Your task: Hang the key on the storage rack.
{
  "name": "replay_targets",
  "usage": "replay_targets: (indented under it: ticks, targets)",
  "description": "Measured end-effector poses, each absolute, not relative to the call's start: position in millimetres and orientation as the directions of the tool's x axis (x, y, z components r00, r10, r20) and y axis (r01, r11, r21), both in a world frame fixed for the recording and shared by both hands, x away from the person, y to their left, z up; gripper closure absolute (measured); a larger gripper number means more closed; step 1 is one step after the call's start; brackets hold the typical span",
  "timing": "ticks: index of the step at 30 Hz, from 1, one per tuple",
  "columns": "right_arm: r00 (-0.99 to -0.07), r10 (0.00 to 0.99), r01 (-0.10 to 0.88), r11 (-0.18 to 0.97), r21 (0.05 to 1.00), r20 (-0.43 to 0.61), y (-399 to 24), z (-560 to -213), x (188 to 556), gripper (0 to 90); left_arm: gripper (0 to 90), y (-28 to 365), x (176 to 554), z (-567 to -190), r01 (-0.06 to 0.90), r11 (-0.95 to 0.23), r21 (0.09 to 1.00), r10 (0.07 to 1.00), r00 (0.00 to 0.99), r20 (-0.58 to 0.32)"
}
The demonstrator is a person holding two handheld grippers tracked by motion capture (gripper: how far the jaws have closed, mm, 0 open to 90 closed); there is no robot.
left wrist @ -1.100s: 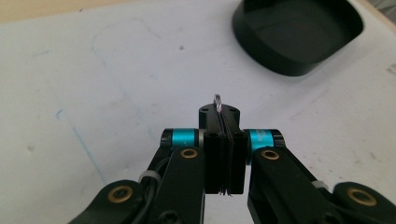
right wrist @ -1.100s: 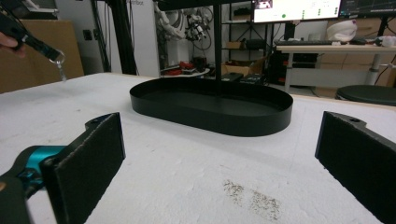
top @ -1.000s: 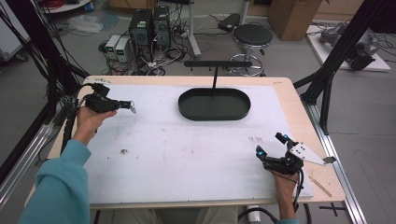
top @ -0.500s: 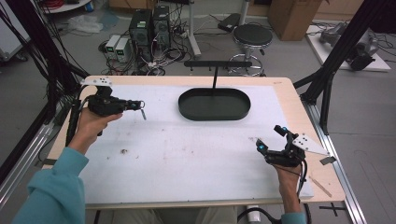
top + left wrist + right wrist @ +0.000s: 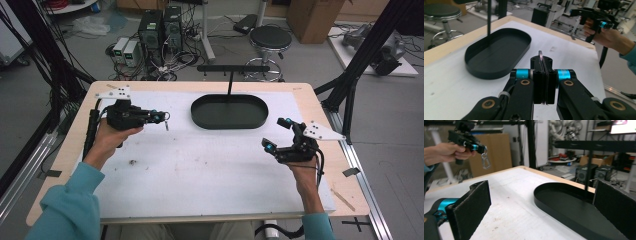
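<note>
My left gripper [image 5: 159, 117] hovers over the table's left side, shut on a silver carabiner clip [image 5: 165, 123] that hangs from its tips. In the left gripper view the clip [image 5: 540, 54] shows edge-on, sticking up between the closed jaws [image 5: 543, 75]. The right gripper view shows the clip [image 5: 485, 160] dangling under the left gripper [image 5: 477, 147]. A black oval tray [image 5: 229, 121] lies at the table's far middle, with a black T-shaped hanging bar [image 5: 232, 68] standing at its back edge. My right gripper [image 5: 278, 134] is open and empty, right of the tray; its pads [image 5: 471, 205] stand wide apart.
A white mat [image 5: 200, 175] covers the wooden table [image 5: 70, 150]. Small dark specks [image 5: 133, 161] lie on the mat near the left forearm. Beyond the table's far edge are a stool [image 5: 270, 37], computer boxes [image 5: 160, 25] and cables. Black frame posts [image 5: 350, 85] rise at both sides.
The left gripper has carried the clip rightward toward the tray. The right gripper has moved forward, closer to the tray's right end.
</note>
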State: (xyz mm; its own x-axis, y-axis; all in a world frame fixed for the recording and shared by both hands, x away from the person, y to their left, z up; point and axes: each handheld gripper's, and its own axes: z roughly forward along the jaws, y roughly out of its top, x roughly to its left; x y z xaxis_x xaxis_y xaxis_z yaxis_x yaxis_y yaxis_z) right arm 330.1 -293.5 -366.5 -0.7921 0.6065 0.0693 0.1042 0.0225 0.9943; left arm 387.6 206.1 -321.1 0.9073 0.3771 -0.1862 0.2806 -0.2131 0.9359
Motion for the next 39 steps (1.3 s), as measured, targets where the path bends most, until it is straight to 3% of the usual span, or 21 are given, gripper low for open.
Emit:
replay_targets:
  ticks: [16, 34, 39]
  targets:
    - [-0.902, 0.43, 0.11, 0.151, 0.982, 0.035, -240.9, -328.7, 358.5, 0.8, 88.5, 158.1, 379.0, -318.7, 0.162, -0.183, 0.97, 0.214, 0.969, -0.122]
    - [-0.987, 0.161, 0.056, 0.263, 0.963, 0.014, -185.2, -302.1, 378.4, 2.5, 88.4, 130.1, 374.6, -321.1, 0.128, -0.189, 0.974, 0.133, 0.986, -0.104]
    - [-0.994, 0.101, 0.065, 0.272, 0.96, 0.039, -175.6, -304.3, 382.6, 7.3, 88.4, 129.0, 372.7, -320.3, 0.125, -0.181, 0.976, 0.118, 0.987, -0.105]
